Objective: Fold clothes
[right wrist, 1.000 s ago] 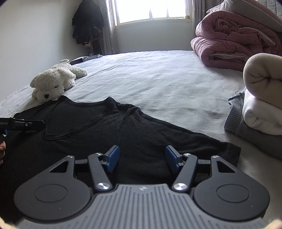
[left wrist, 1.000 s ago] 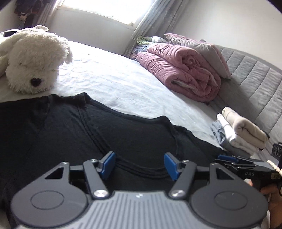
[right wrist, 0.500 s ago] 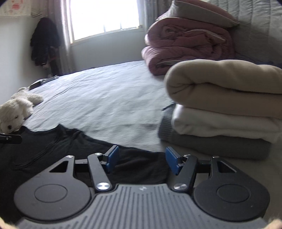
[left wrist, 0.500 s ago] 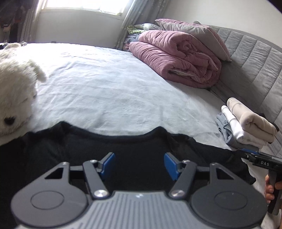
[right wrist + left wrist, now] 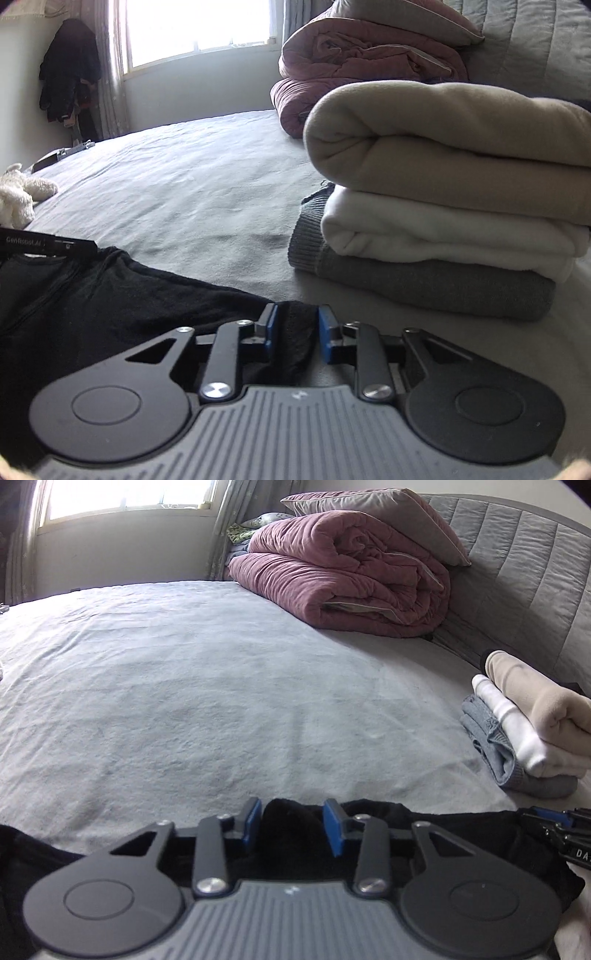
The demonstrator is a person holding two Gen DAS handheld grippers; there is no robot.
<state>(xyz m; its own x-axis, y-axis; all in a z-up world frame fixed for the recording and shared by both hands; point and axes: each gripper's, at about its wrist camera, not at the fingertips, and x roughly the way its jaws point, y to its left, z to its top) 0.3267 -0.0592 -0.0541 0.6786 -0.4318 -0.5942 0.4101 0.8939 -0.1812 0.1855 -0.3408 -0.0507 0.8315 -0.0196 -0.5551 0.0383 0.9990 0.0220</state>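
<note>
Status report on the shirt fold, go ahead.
Left gripper and right gripper both closing on bunched edges of the black shirt. Shirt flat on the bed. Folded clothes stack close beside the right gripper.

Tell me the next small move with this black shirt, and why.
Probably lift both corners and carry them across the bed to fold. The left gripper and right gripper are each closing on an edge of the black shirt, which lies flat.
</note>
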